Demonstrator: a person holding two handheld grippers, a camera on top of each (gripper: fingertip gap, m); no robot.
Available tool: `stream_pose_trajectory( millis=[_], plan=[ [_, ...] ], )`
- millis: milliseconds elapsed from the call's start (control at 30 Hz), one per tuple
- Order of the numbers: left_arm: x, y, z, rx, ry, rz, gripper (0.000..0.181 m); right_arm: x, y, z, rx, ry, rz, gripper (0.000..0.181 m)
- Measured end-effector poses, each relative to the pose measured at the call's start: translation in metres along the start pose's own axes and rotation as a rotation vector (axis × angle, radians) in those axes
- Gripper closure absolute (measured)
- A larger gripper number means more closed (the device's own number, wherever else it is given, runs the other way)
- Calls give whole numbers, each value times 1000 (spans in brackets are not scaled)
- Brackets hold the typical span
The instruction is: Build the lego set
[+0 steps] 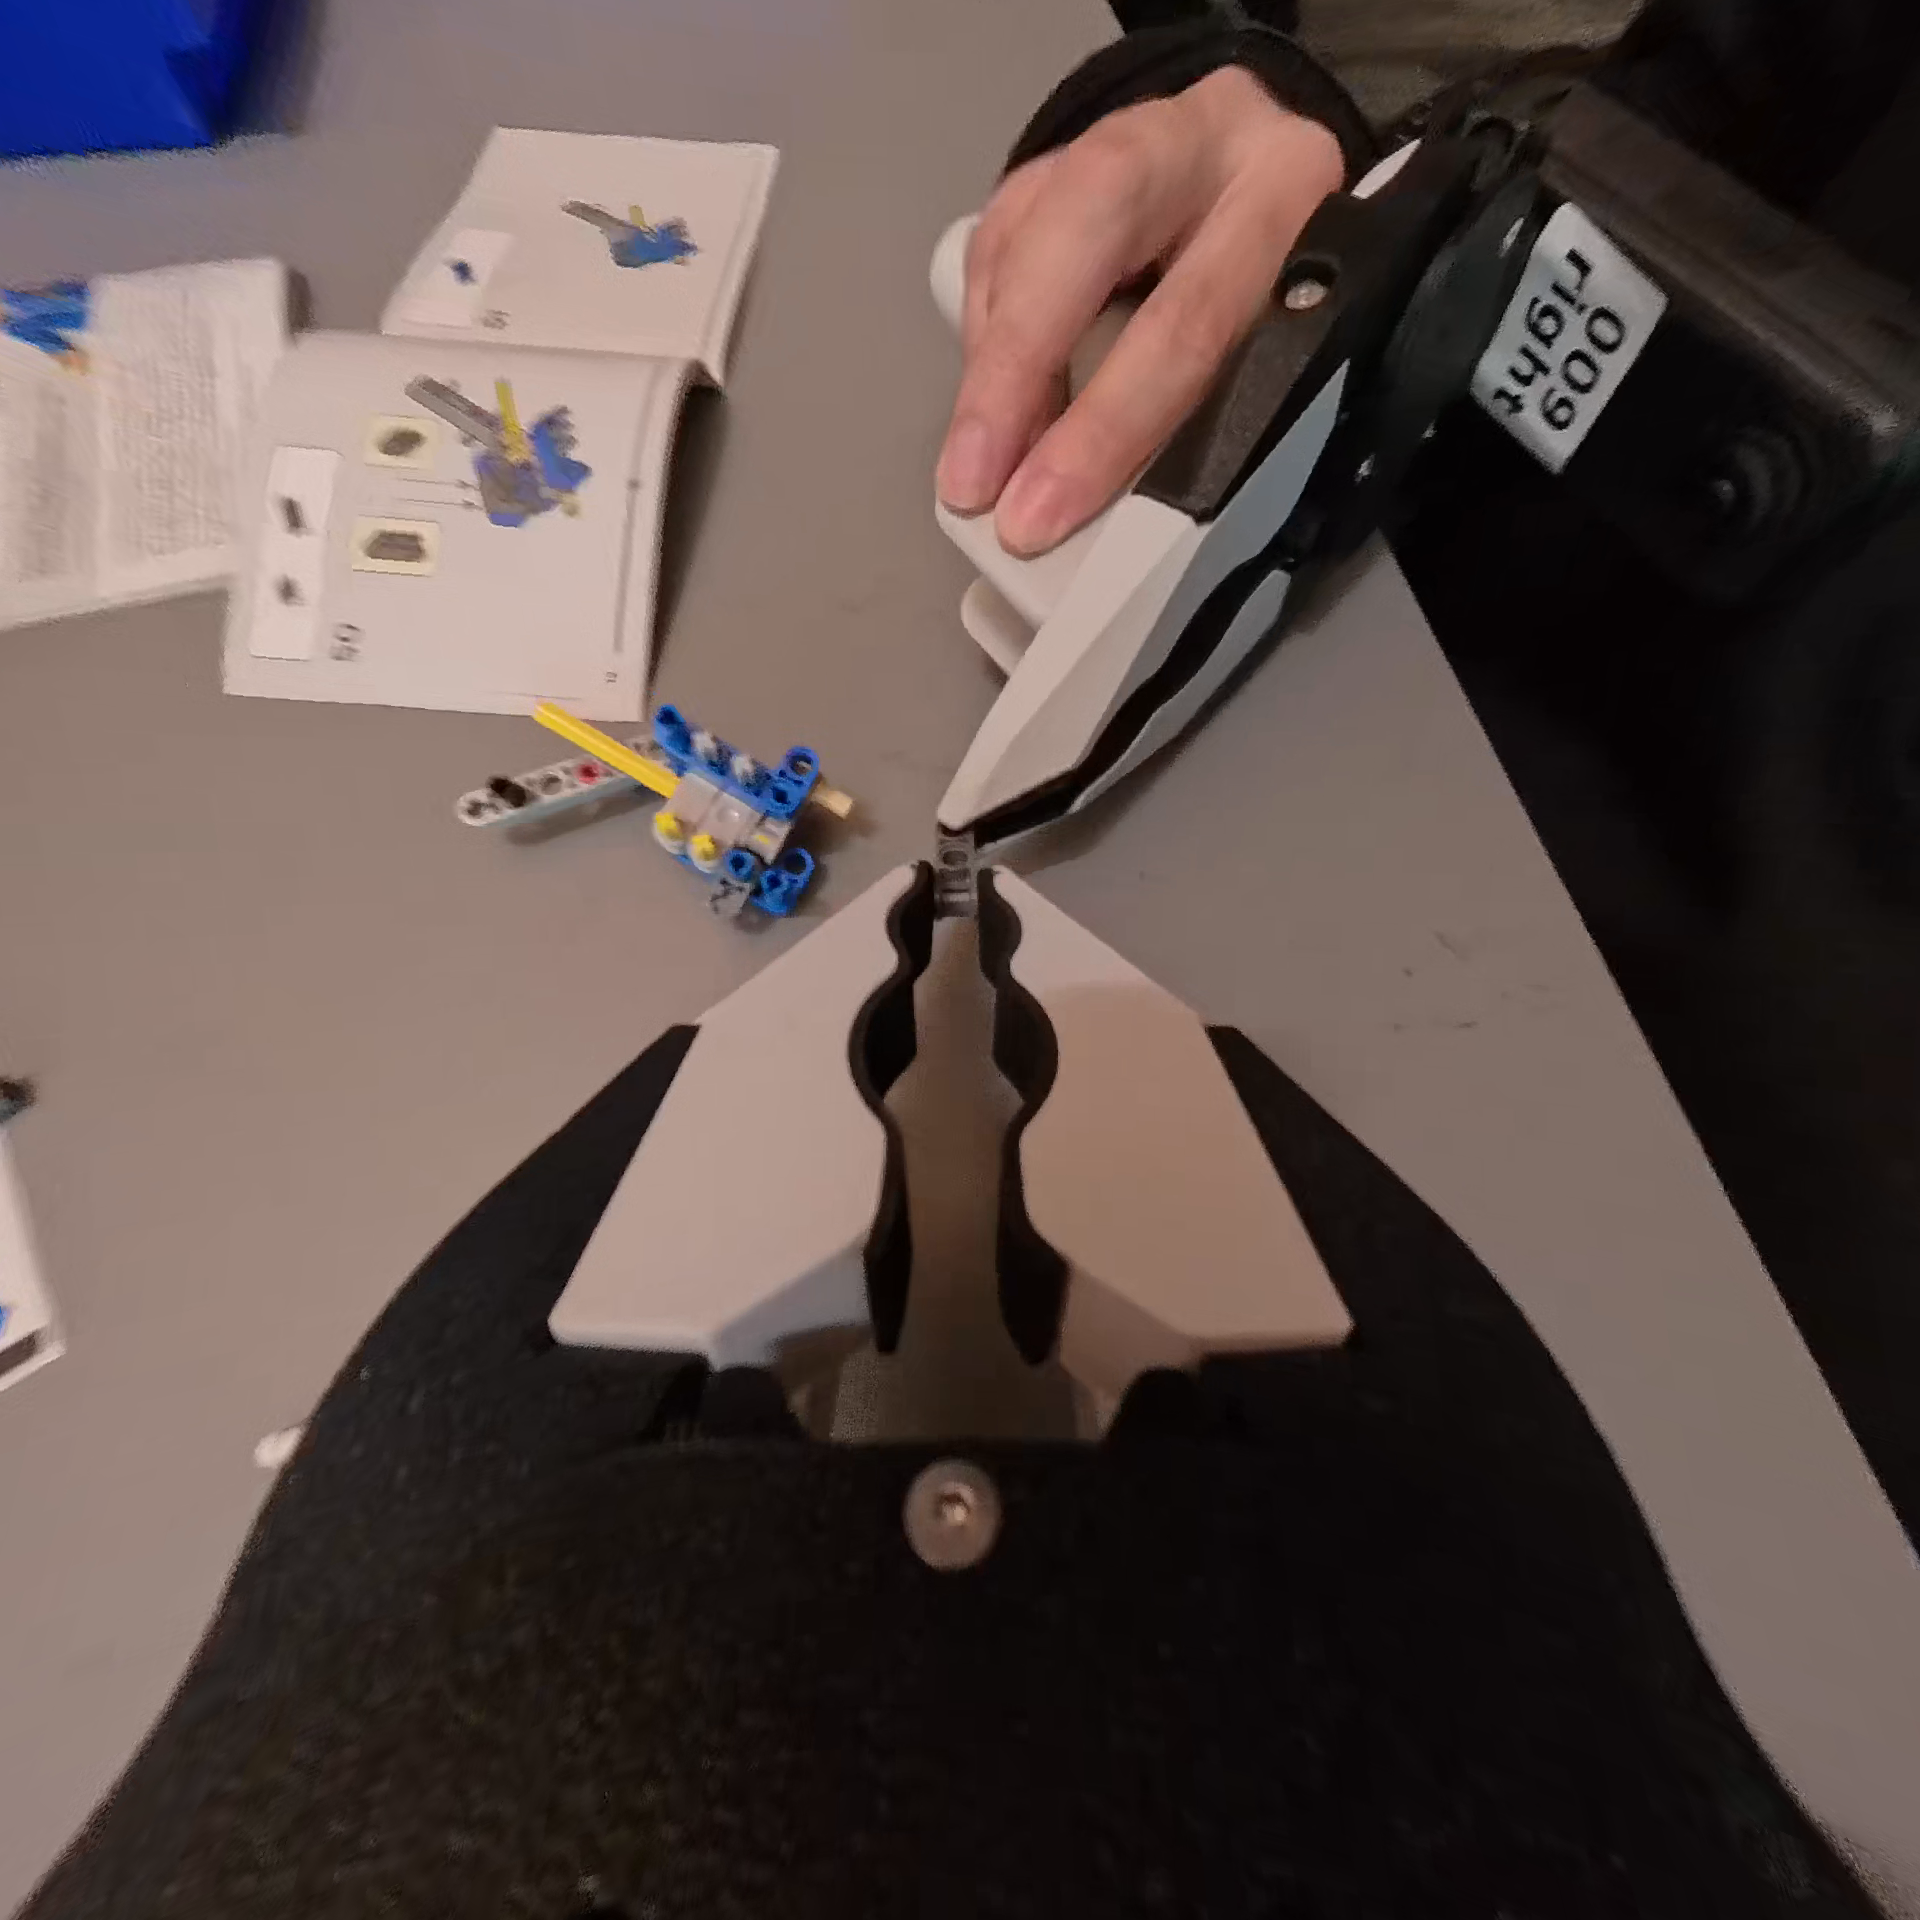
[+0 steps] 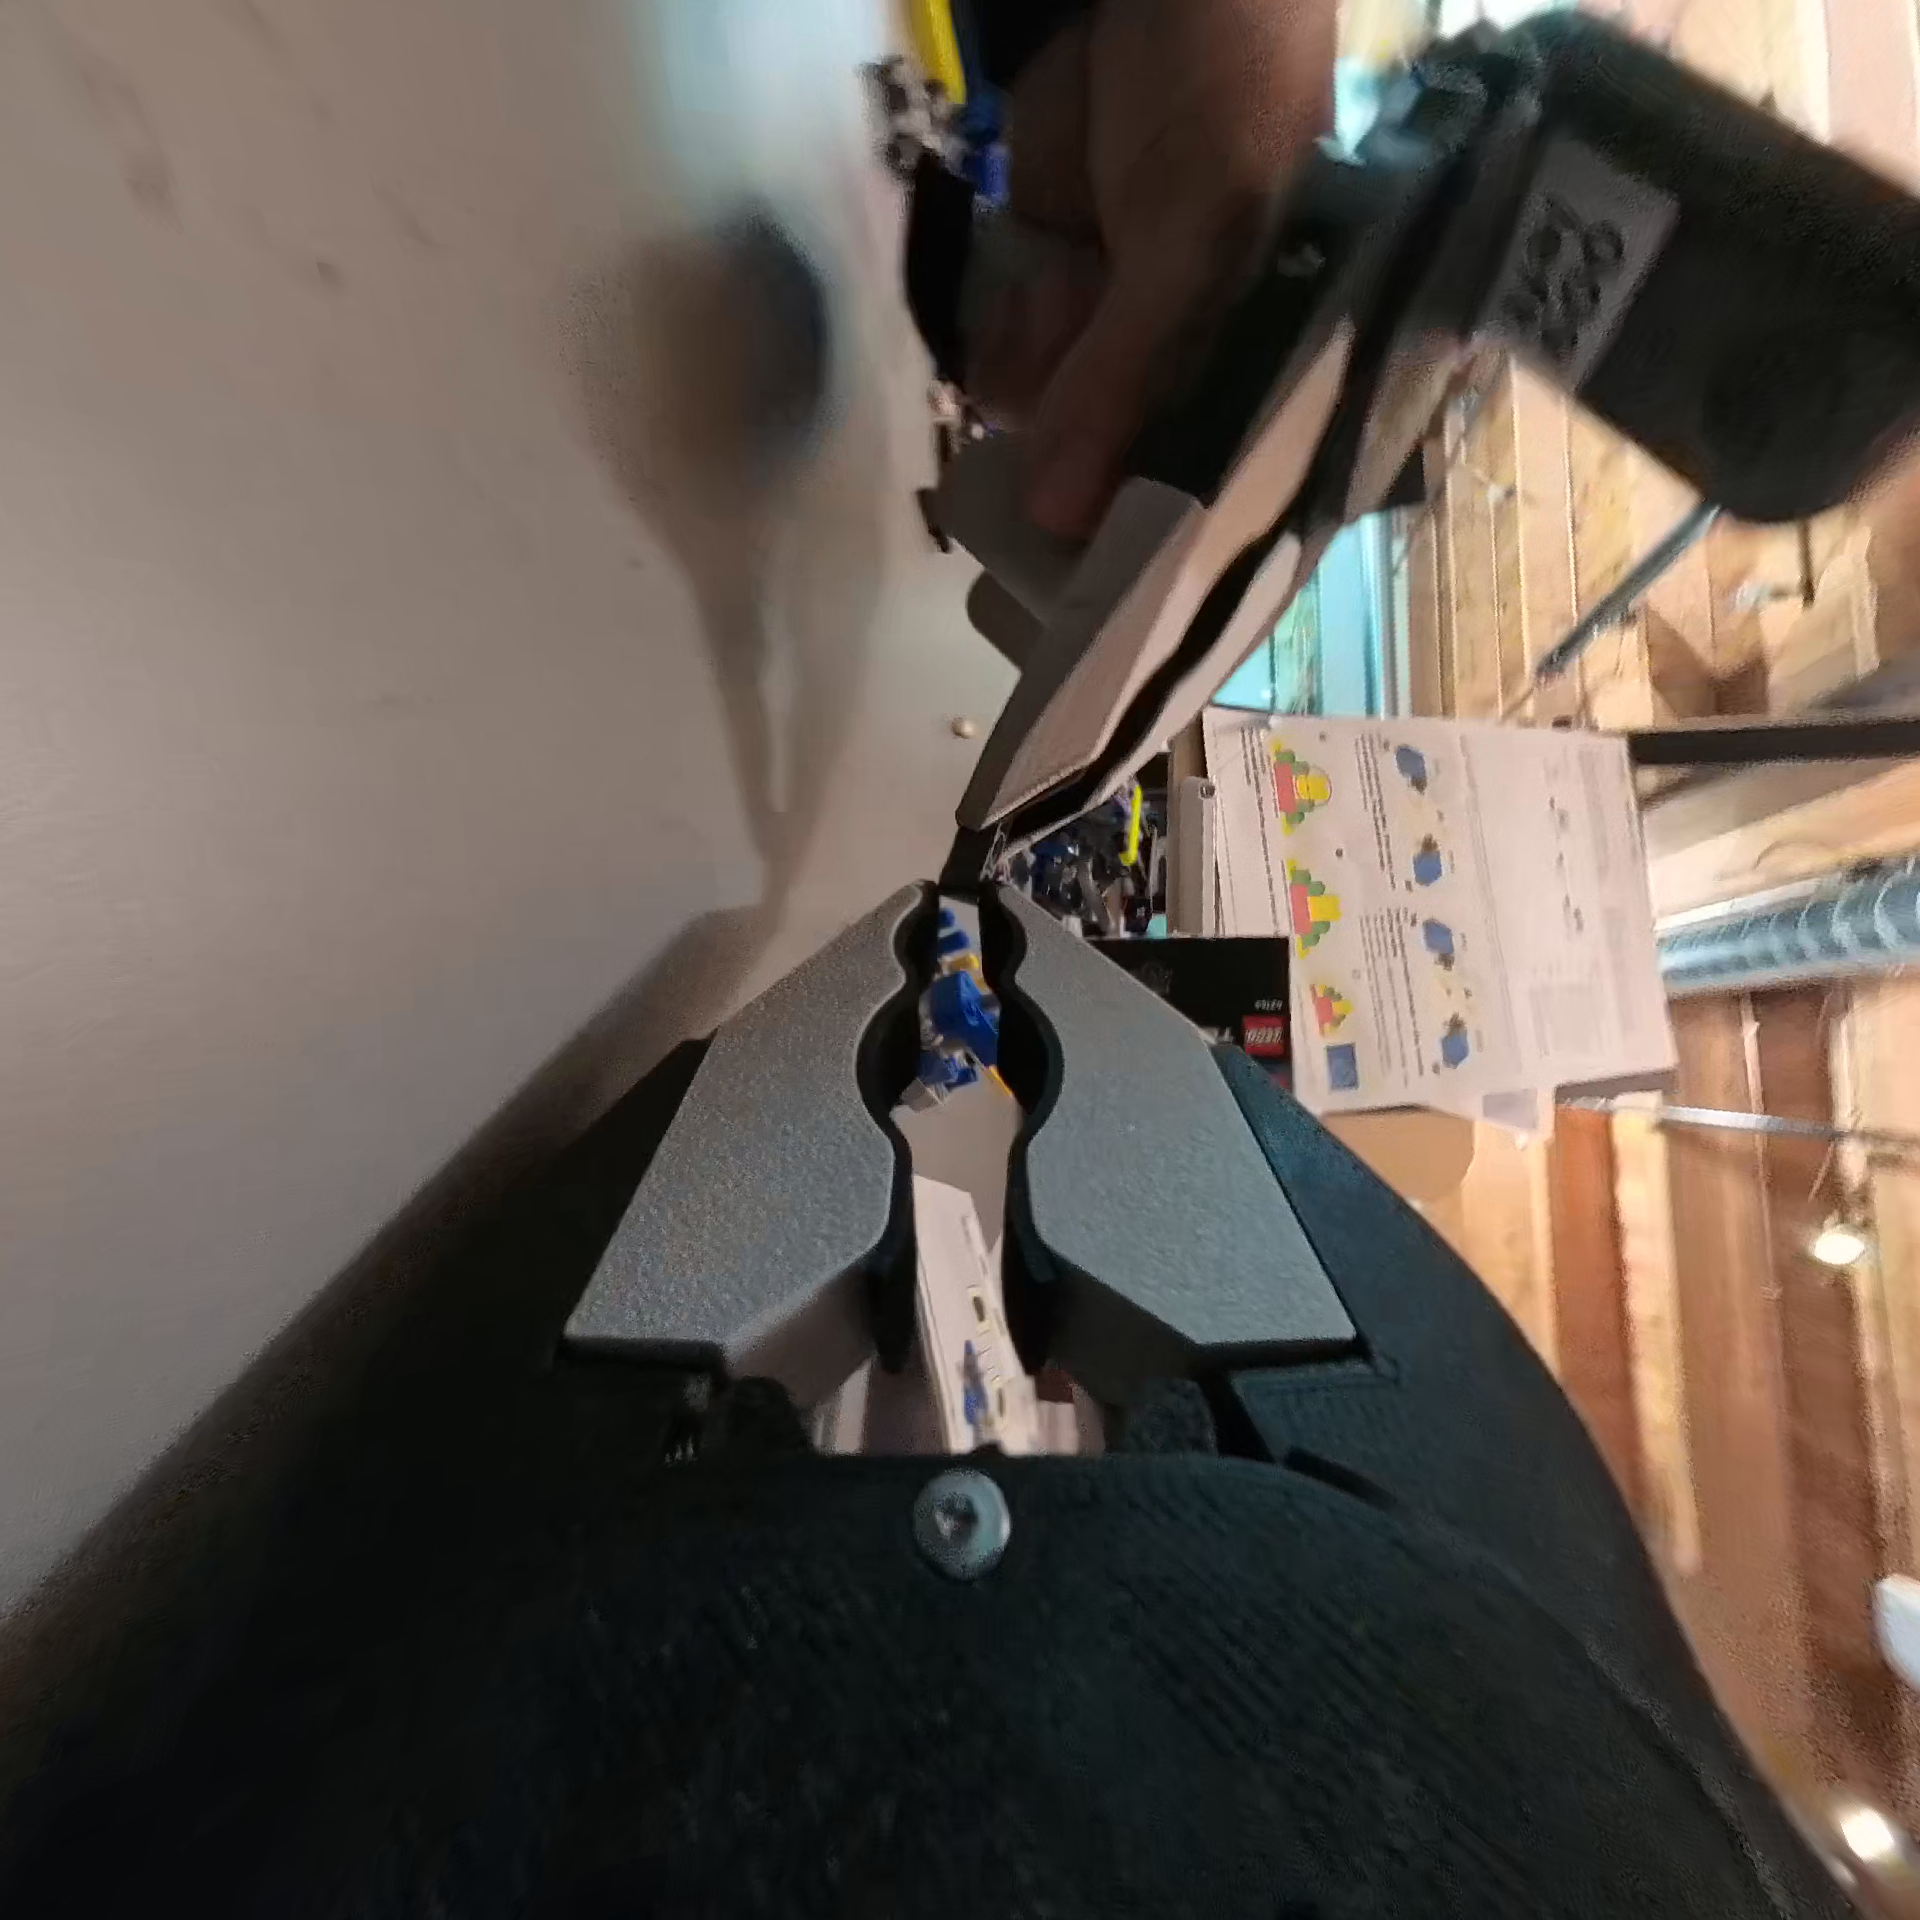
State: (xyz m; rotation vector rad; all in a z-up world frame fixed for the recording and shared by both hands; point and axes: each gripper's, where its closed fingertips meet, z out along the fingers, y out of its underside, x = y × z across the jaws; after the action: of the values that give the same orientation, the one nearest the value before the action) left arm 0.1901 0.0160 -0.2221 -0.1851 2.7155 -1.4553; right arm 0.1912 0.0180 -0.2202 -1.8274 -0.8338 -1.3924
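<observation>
**Two grippers sharing one small grey piece**

The left gripper (image 1: 954, 894) is pinching a small grey piece (image 1: 957, 871) at its fingertips, and the right gripper (image 1: 971, 823) is clamping the same piece from the far side. A clean transfer is probably asking for one side to loosen only while the other is gripping firmly. Beyond the piece, the blue model (image 1: 727, 805) is lying on the table (image 1: 312, 1039), with the open instruction booklet (image 1: 457, 520) behind it; nothing is standing between.

Straight ahead of the left claw (image 1: 957, 883), the right claw (image 1: 961, 826) meets it tip to tip, blocking passage. Ahead-left, the blue model (image 1: 727, 810) and open booklet (image 1: 457, 520) crowd the worktop (image 1: 260, 1039); bare worktop lies directly left.
</observation>
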Motion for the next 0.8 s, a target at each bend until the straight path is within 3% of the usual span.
stream_pose_trajectory(
  millis=[33, 100, 167, 233, 333, 467, 533, 800],
  plan=[
    [-6, -4, -3, 12, -75, 30, 177, 5, 3, -1, 2, 11, 74, 176],
    [-26, -14, -18, 30, -332, 127, 177, 18, 14, -6, -7, 10, 320, 171],
    [-35, -34, -41, 94, -619, 291, 177, 31, 15, -10, 36, -56, 729, 163],
    [-26, -48, -52, 116, -808, 442, 176, 56, -2, -18, 247, -118, 1194, 152],
    [-6, -62, -49, 115, -922, 591, 177, 86, -8, -29, 535, -171, 1724, 159],
    [8, -77, -46, 134, -994, 694, 176, 77, -21, -26, 631, -332, 1890, 150],
    [11, -81, -45, 139, -1004, 735, 177, 82, -22, -30, 684, -309, 1901, 169],
    [15, -82, -42, 133, -987, 808, 176, 88, -23, -31, 728, -269, 1861, 174]
  ],
)
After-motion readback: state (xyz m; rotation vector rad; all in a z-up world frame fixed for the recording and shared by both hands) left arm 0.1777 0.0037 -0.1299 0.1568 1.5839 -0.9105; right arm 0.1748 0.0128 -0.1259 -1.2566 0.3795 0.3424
